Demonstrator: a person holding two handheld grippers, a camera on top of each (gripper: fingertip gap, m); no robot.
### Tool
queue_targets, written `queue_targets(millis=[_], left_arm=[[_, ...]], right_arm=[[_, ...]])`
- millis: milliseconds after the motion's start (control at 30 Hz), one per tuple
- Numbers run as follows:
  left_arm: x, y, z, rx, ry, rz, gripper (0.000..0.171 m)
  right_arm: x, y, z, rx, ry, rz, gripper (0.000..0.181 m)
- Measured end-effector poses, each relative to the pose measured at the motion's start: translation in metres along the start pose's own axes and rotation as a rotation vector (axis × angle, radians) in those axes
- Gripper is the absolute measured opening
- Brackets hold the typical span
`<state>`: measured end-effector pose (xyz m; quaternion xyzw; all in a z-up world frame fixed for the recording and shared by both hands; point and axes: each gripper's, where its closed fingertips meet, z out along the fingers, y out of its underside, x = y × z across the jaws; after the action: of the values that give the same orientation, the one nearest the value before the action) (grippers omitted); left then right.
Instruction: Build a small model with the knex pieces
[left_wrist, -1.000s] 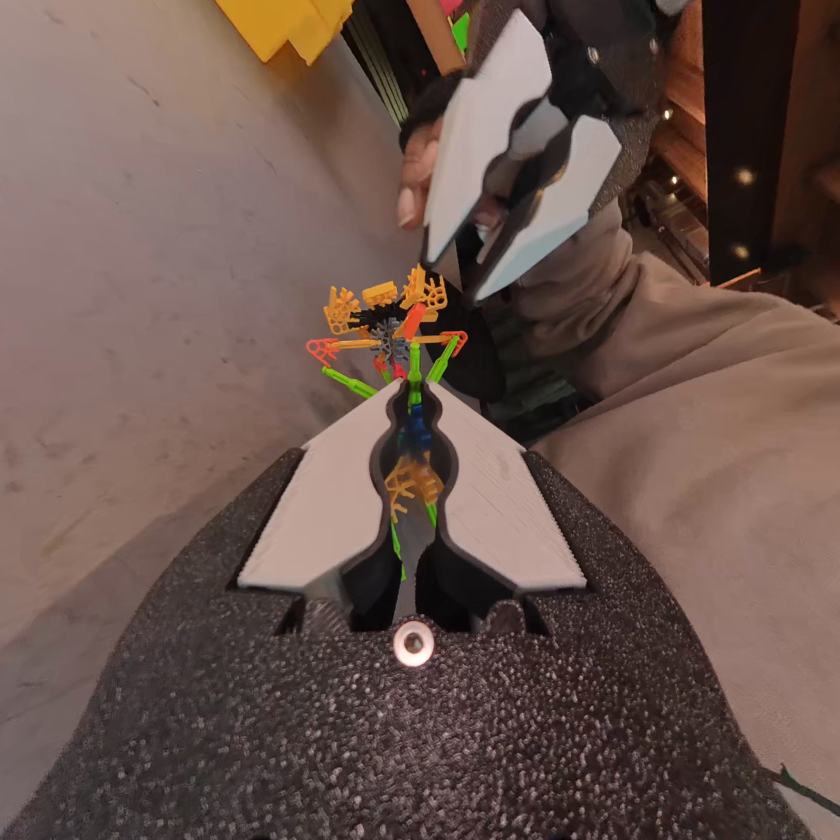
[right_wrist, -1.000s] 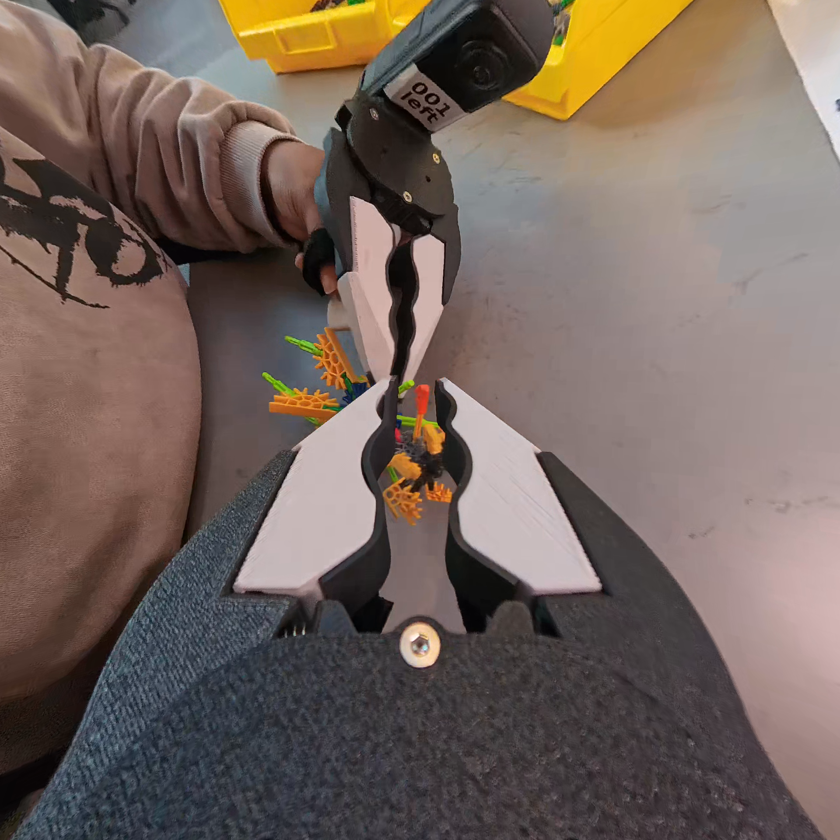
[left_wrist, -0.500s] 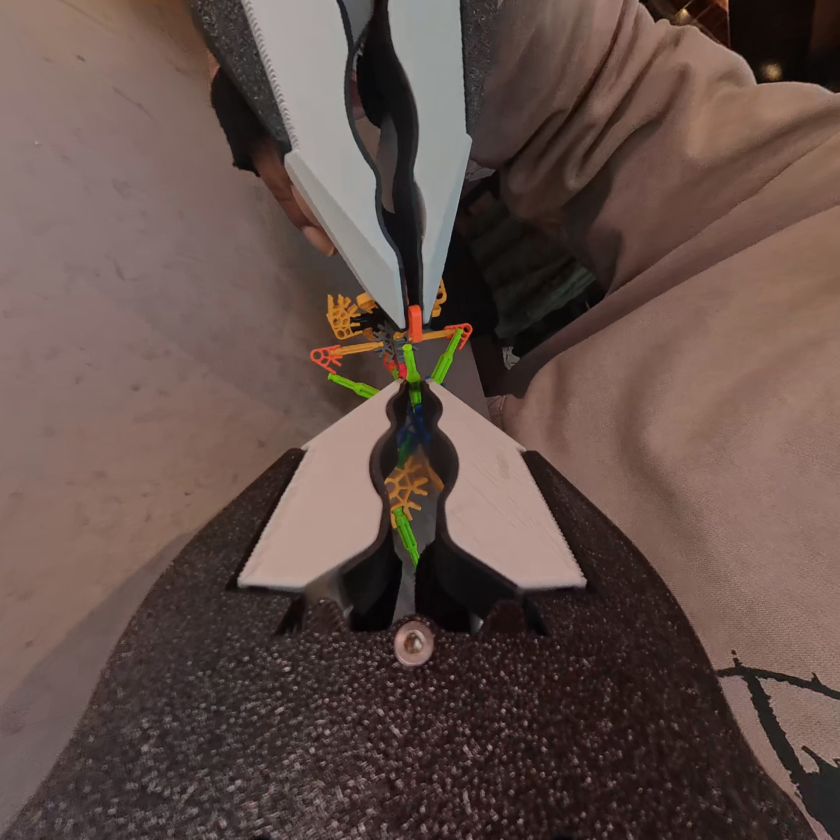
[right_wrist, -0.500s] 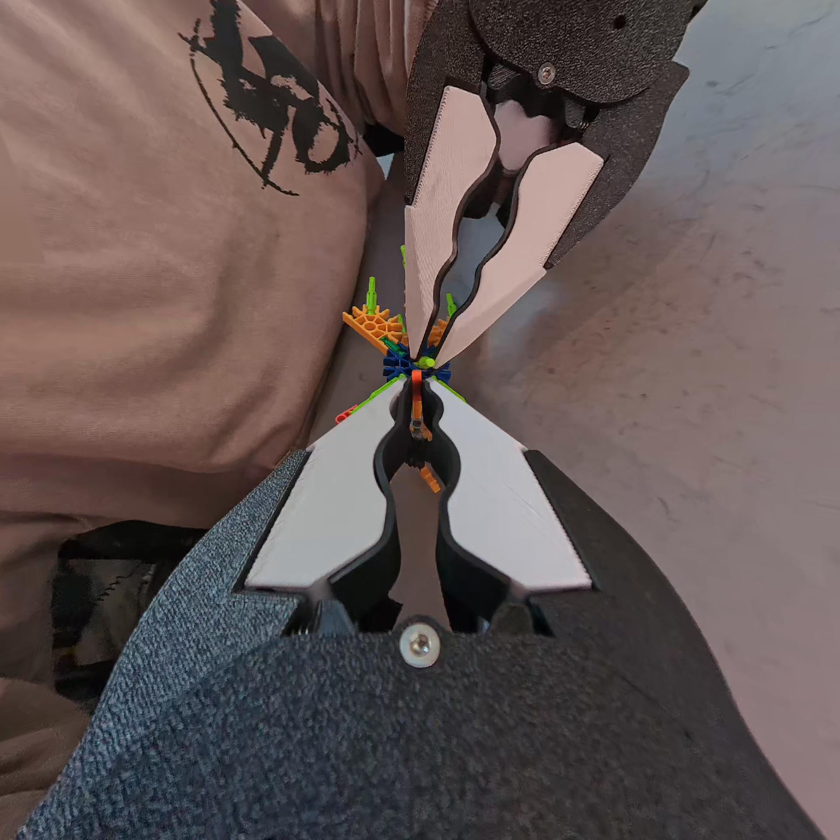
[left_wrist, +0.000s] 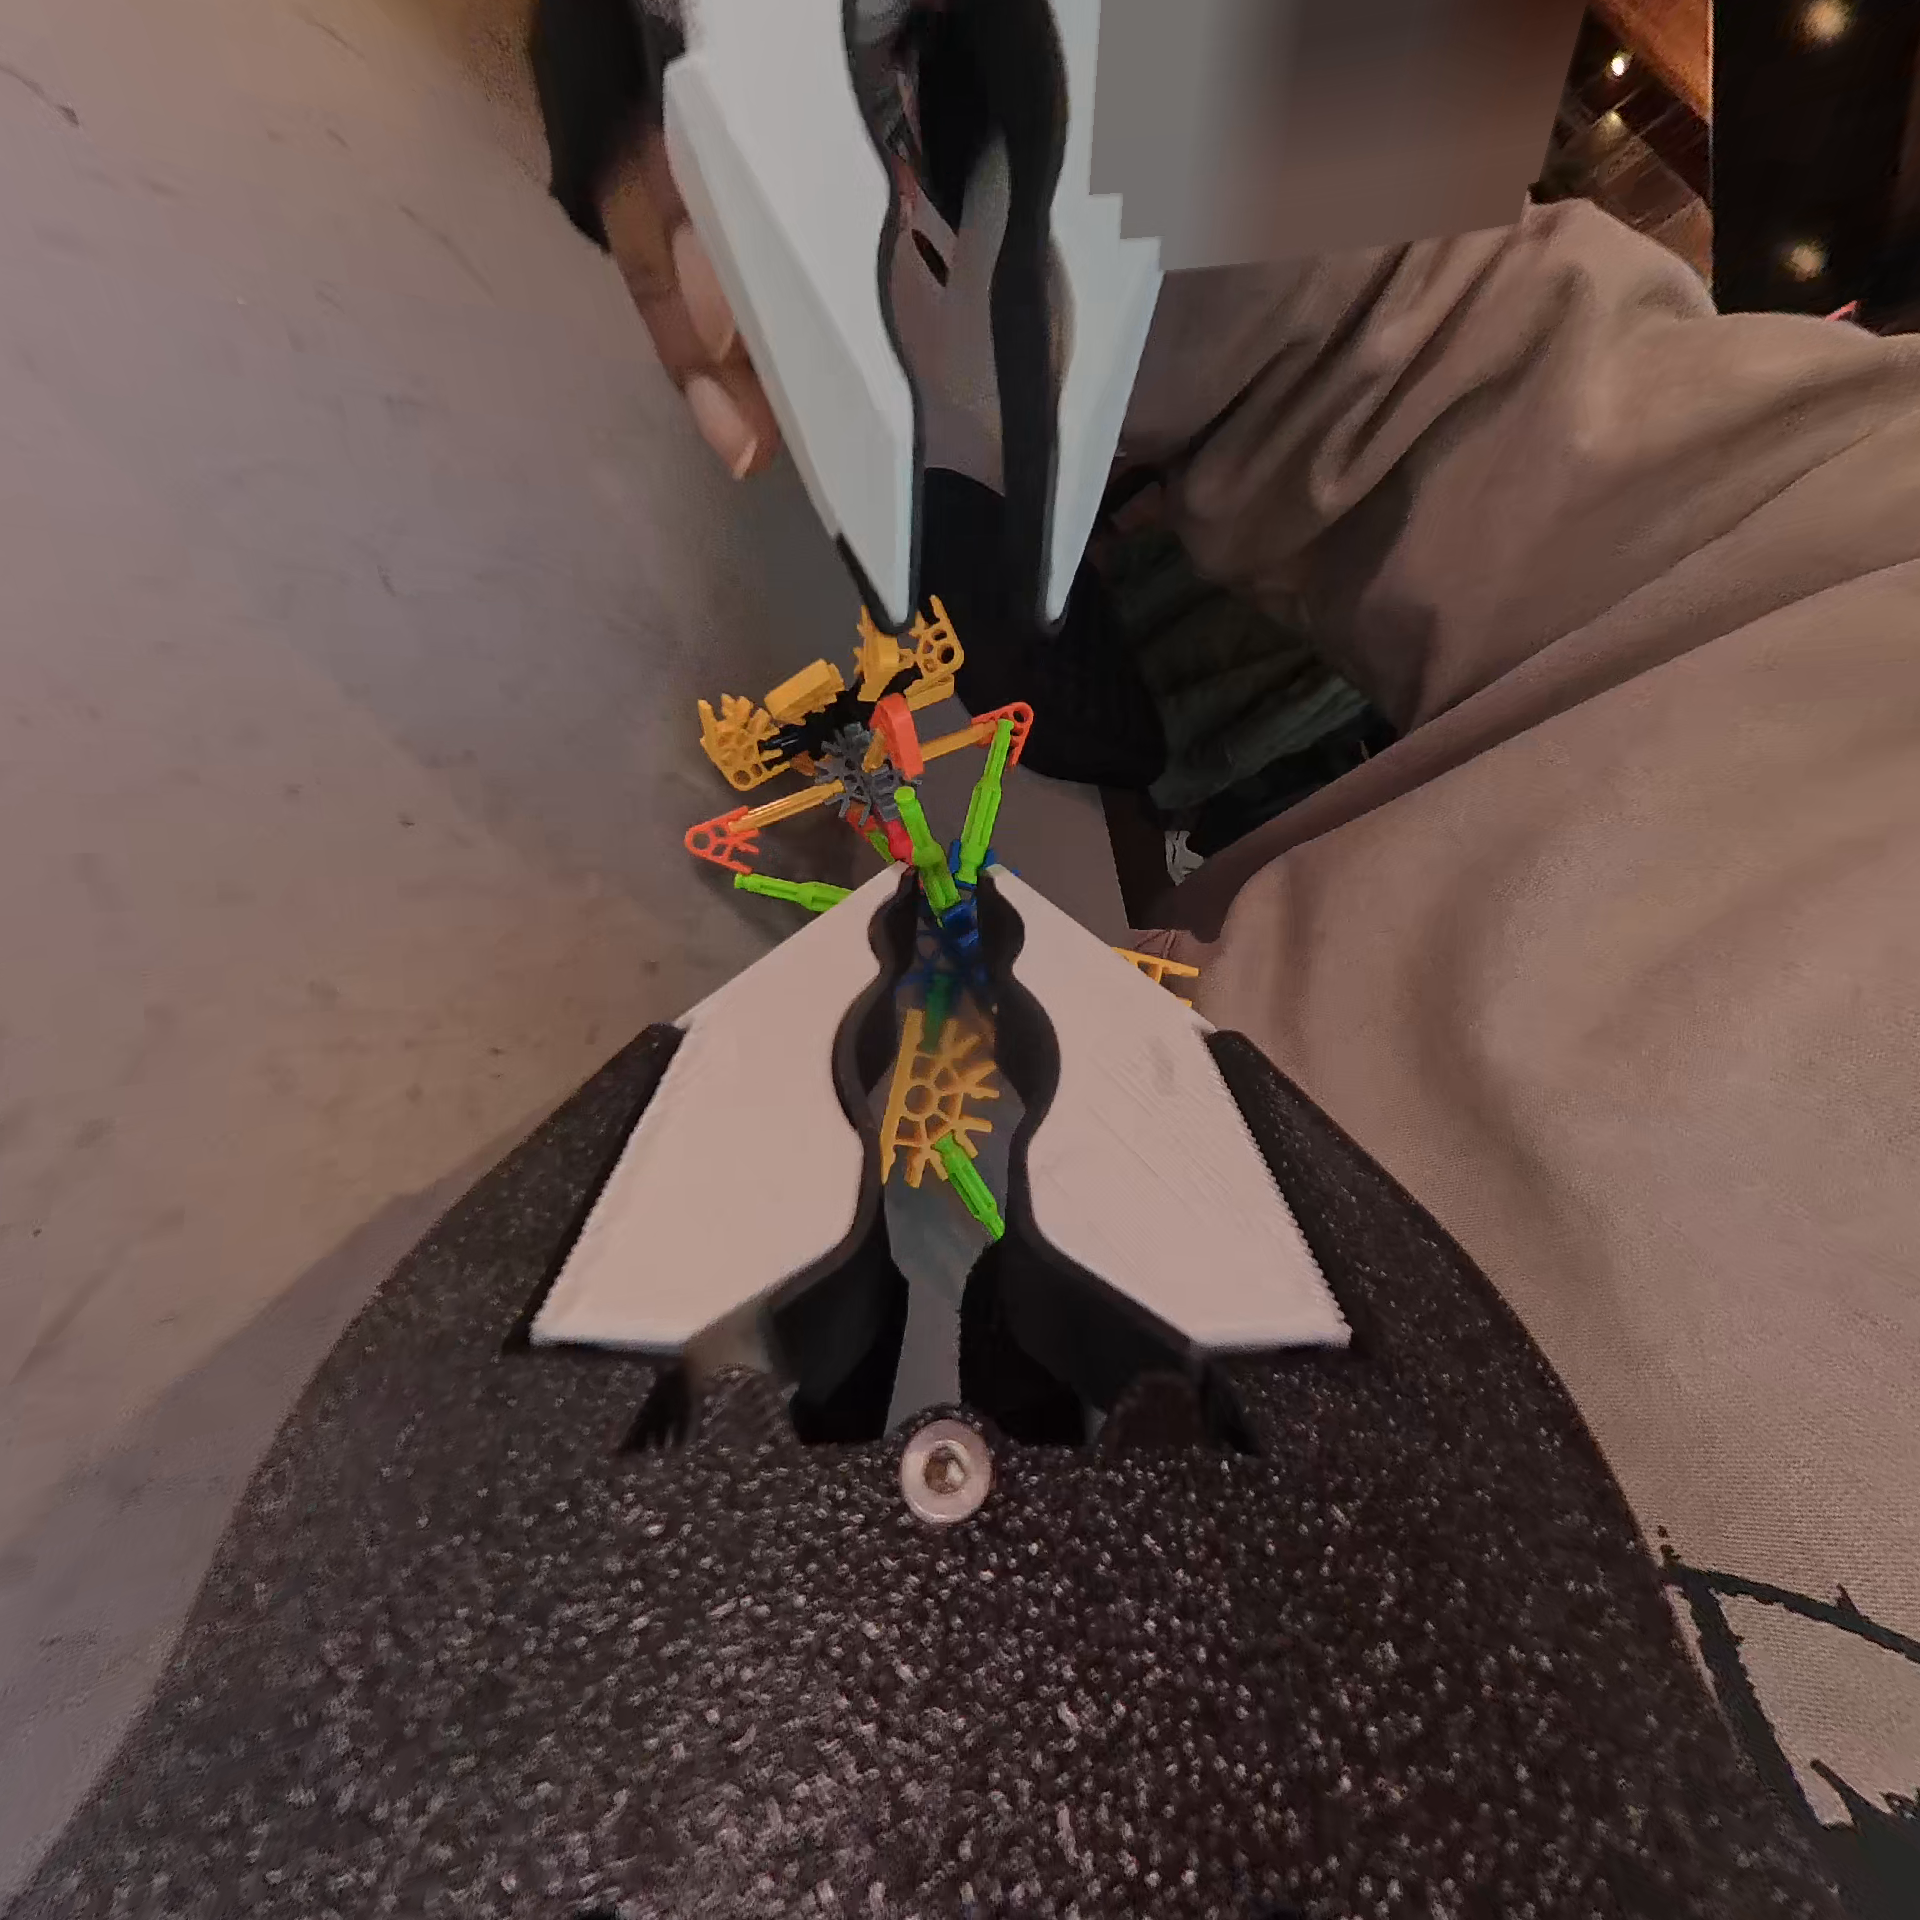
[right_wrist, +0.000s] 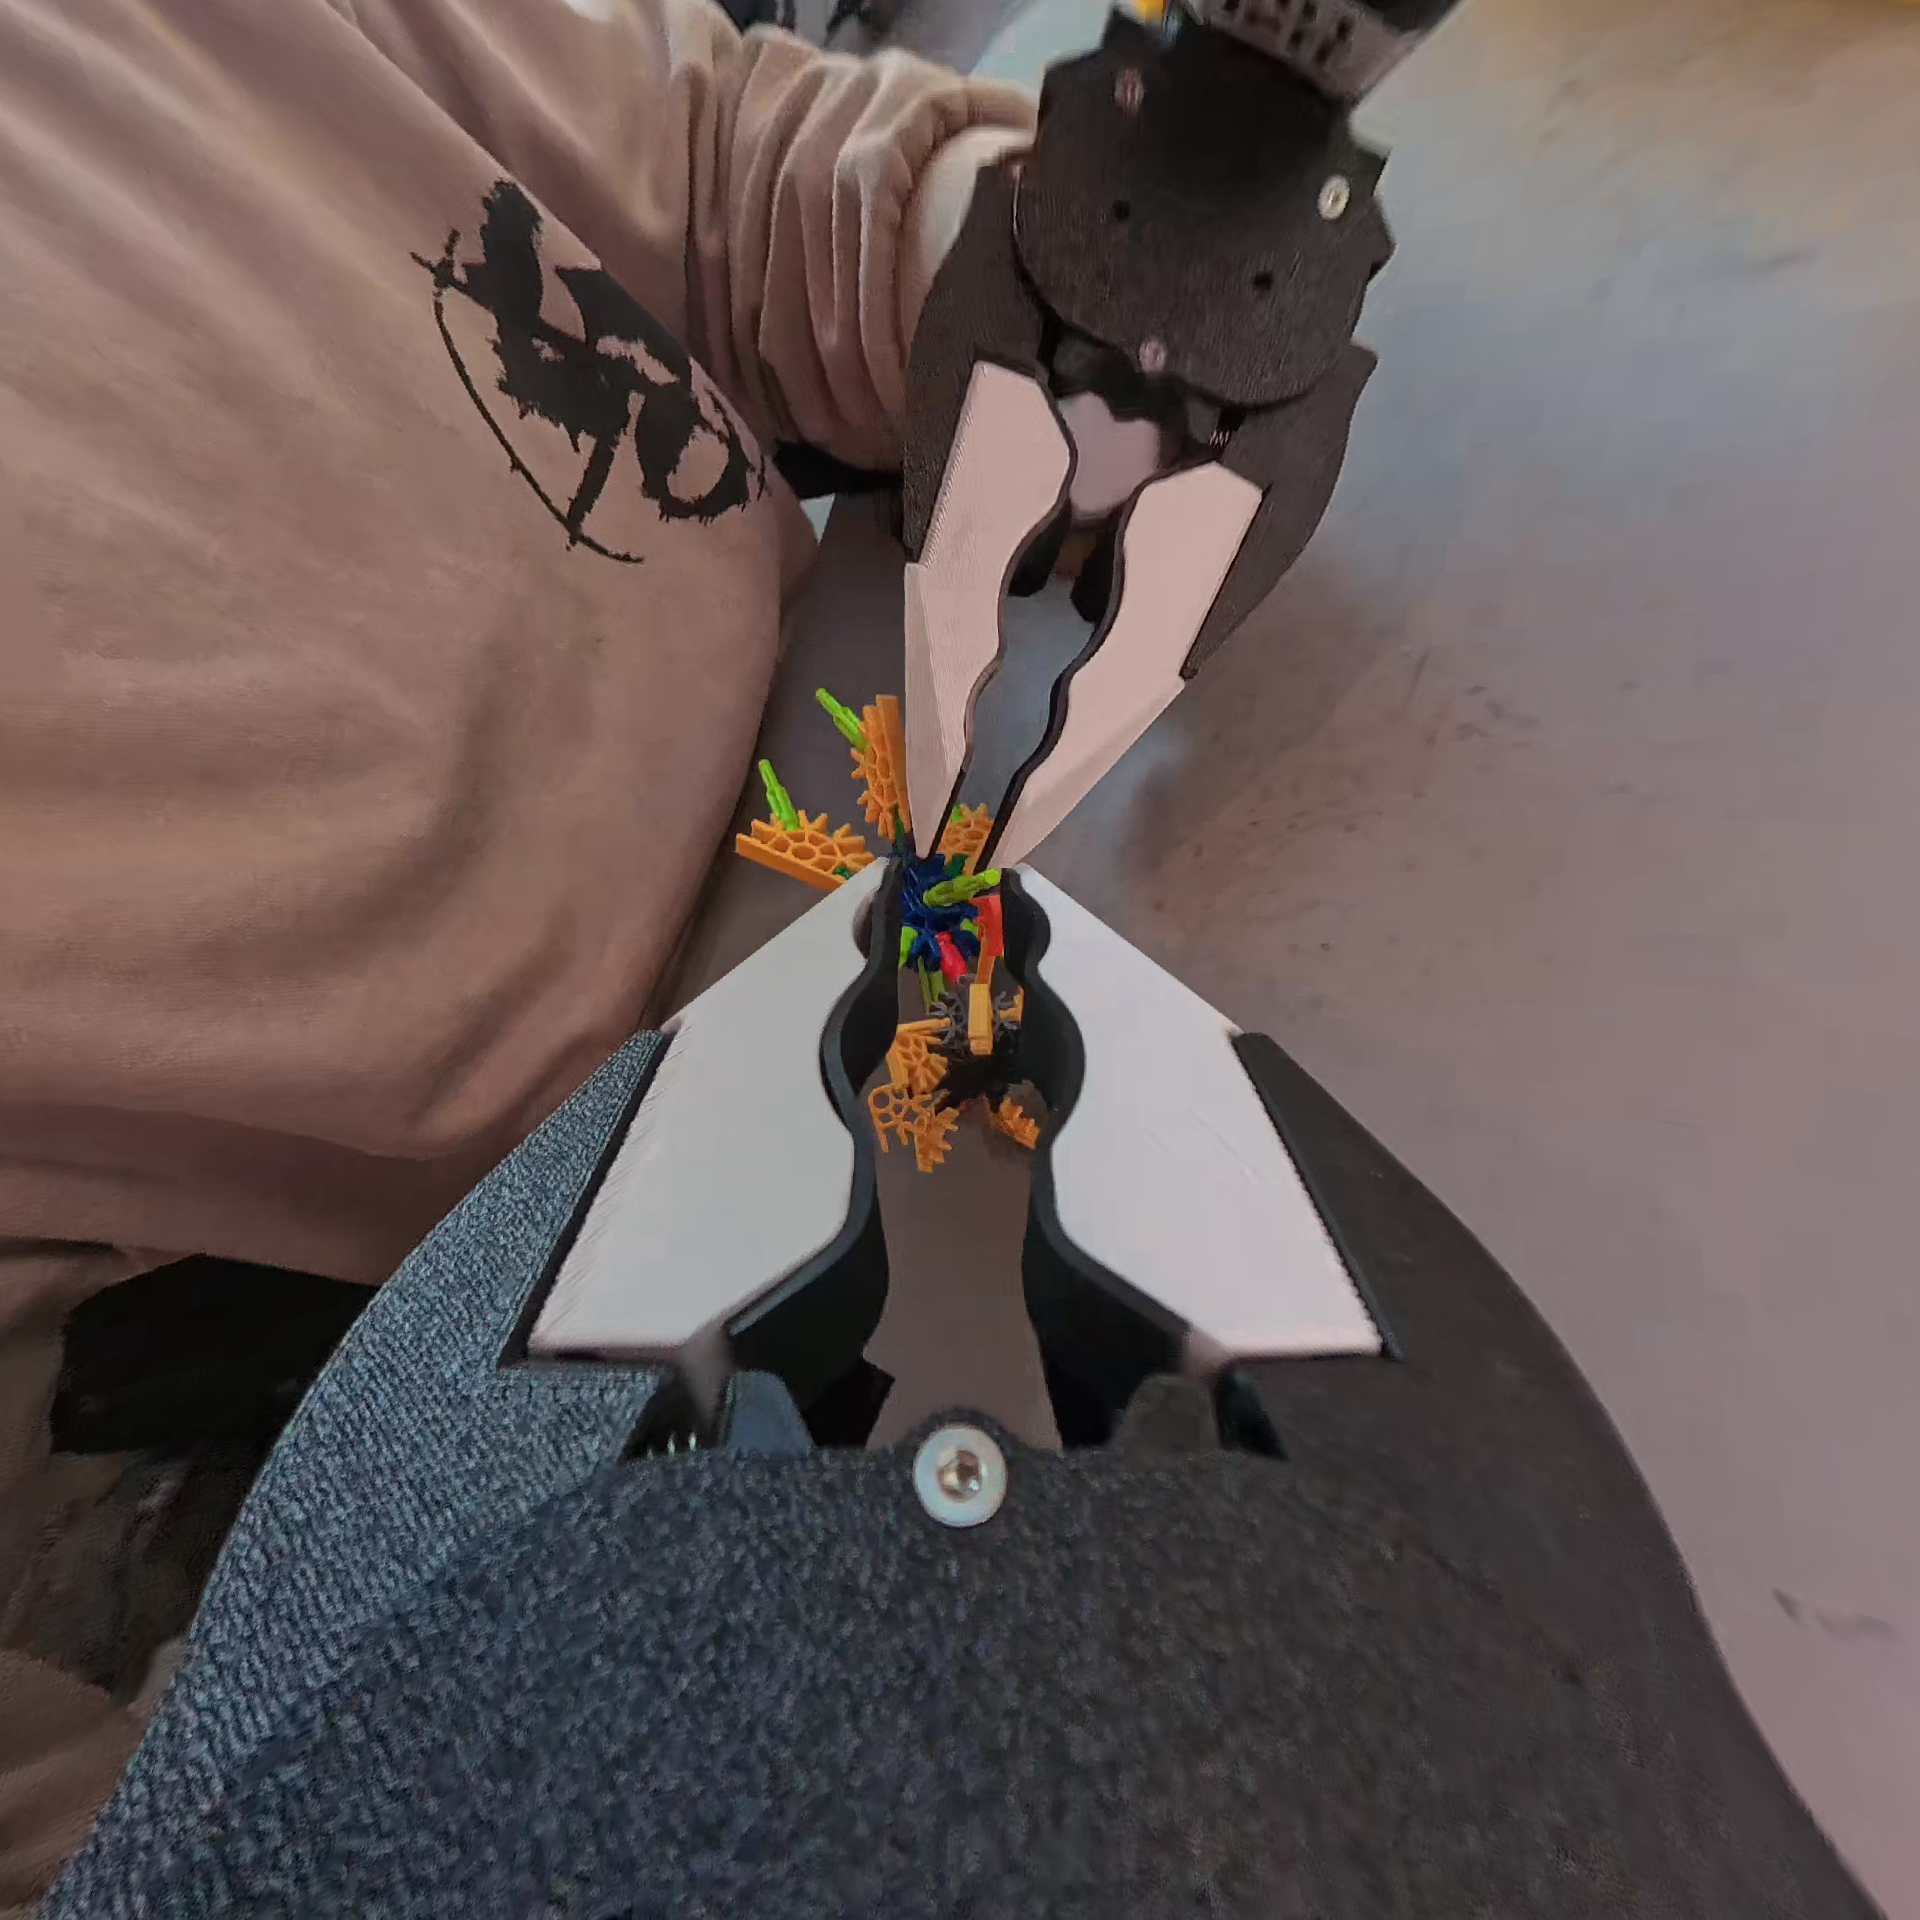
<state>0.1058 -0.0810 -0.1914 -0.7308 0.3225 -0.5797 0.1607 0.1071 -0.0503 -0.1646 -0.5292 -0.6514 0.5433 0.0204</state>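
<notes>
A small toy model (left_wrist: 862, 769) of coloured plastic rods and snowflake-shaped connectors is held above the grey table. My left gripper (left_wrist: 945, 883) is shut on it at its blue connector and green rods. My right gripper (left_wrist: 971, 623) faces it from the far side, jaws apart, with its tips just above the model's yellow connectors and orange piece (left_wrist: 894, 727). In the right wrist view my right gripper (right_wrist: 951, 871) stands open with the model (right_wrist: 935, 914) seen between its fingers. The left gripper (right_wrist: 966, 857) pinches the blue hub there.
The grey table (left_wrist: 312, 623) lies to the left, and it also shows in the right wrist view (right_wrist: 1558, 935). A person's beige sweatshirt (right_wrist: 312, 727) is close beside the model. A hand (left_wrist: 686, 343) holds the right gripper. There is about 5 centimetres between the tips of the two grippers.
The right gripper came in, shut on the orange piece on the model, then opened and drew back a little. The left gripper kept its hold.
</notes>
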Motion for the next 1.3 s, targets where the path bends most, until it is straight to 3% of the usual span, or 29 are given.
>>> queue_targets(millis=[133, 267, 367, 433, 500, 667, 800, 933, 1100, 1300], left_arm=[[-0.005, -0.003, -0.009, 0.049, -0.037, -0.034, 0.012], [-0.007, -0.006, -0.007, 0.064, -0.063, -0.066, 0.018], [-0.009, 0.0, 0.006, 0.027, -0.098, -0.07, 0.02], [-0.003, 0.001, 0.014, 0.018, -0.073, -0.061, 0.006], [-0.001, -0.003, 0.016, 0.031, -0.07, -0.048, 0.005], [0.014, -0.032, -0.005, 0.242, 0.026, -0.029, 0.005], [0.023, -0.065, -0.043, 0.539, 0.154, -0.078, 0.004], [0.03, -0.086, -0.081, 0.756, 0.24, -0.083, 0.005], [0.049, -0.091, -0.1, 0.827, 0.265, 0.049, 0.004], [0.05, -0.085, -0.108, 0.799, 0.177, 0.135, 0.004]], right_arm=[[-0.002, -0.01, -0.026, 0.094, 0.266, -0.091, 0.02], [-0.012, 0.018, -0.04, 0.041, 0.547, -0.105, 0.022], [-0.027, 0.04, -0.038, 0.062, 0.658, -0.088, 0.021], [-0.034, 0.049, -0.034, 0.119, 0.684, -0.064, 0.021], [-0.036, 0.055, -0.032, 0.175, 0.71, -0.05, 0.02], [-0.044, 0.023, -0.05, 0.465, 0.724, -0.091, 0.02], [-0.039, -0.021, -0.08, 0.737, 0.727, -0.082, 0.017], [-0.029, -0.05, -0.082, 0.832, 0.647, -0.035, 0.018], [-0.008, -0.075, -0.041, 0.791, 0.473, 0.075, 0.025], [-0.013, -0.106, -0.027, 0.859, 0.213, 0.086, 0.001]])
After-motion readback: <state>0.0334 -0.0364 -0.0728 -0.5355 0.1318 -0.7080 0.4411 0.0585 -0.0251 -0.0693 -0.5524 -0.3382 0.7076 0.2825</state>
